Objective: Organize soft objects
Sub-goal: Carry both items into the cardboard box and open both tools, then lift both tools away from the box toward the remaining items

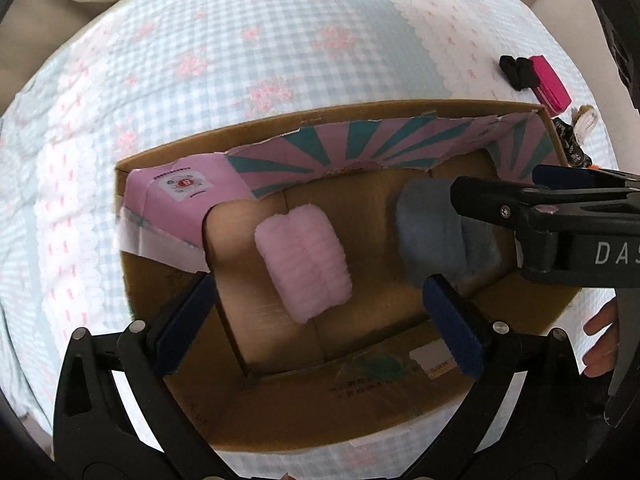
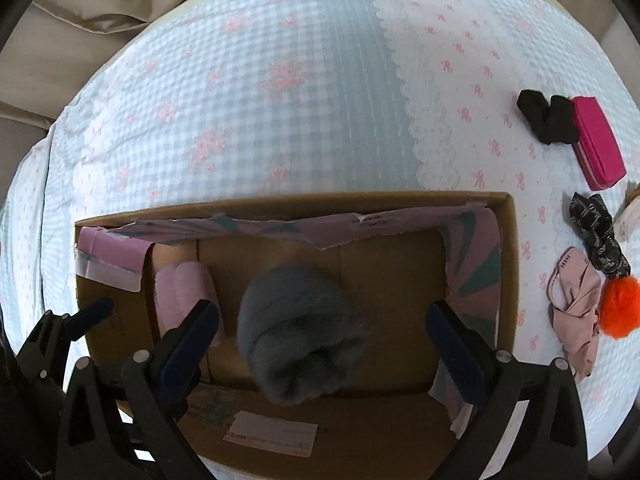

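Two rolls boxed — pink roll (image 1: pixel 303 263) between left gripper (image 1: pixel 320 328), grey roll (image 2: pixel 298 330) between right gripper (image 2: pixel 322 346)

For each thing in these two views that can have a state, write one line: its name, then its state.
cardboard box: open, flaps folded in
pink roll: rolled, lying in box, free
grey-blue roll: rolled, lying in box, free
left gripper: open, over pink roll
right gripper: open, over grey-blue roll
magenta pouch: closed, on bed
black socks: folded, on bed
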A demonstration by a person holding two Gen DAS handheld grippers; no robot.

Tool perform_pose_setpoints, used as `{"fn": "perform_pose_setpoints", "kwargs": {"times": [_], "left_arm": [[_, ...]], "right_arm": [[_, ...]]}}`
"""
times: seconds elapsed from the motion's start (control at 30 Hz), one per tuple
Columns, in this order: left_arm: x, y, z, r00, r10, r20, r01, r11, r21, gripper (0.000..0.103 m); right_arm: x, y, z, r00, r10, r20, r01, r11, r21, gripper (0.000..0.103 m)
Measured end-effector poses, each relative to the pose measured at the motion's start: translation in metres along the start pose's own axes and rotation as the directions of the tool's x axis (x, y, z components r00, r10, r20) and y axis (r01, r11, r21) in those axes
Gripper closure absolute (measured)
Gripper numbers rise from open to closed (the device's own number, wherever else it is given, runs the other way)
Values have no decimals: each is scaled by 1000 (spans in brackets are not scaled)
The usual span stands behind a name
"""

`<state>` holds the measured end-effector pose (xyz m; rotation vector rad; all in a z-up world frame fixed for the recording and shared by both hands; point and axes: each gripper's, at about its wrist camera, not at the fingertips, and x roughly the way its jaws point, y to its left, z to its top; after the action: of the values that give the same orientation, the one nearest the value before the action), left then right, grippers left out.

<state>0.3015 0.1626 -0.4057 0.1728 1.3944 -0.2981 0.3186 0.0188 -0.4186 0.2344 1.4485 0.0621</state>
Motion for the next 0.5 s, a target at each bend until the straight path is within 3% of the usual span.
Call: {"fn": "perform_pose_setpoints", "kwargs": {"times": [0.5], "left_arm": [[-92,2,-33,989,56,134,-52,998,-33,0]], "right_arm": [[-79,22,-32,992,16,129,-9,998,-55,0]]}}
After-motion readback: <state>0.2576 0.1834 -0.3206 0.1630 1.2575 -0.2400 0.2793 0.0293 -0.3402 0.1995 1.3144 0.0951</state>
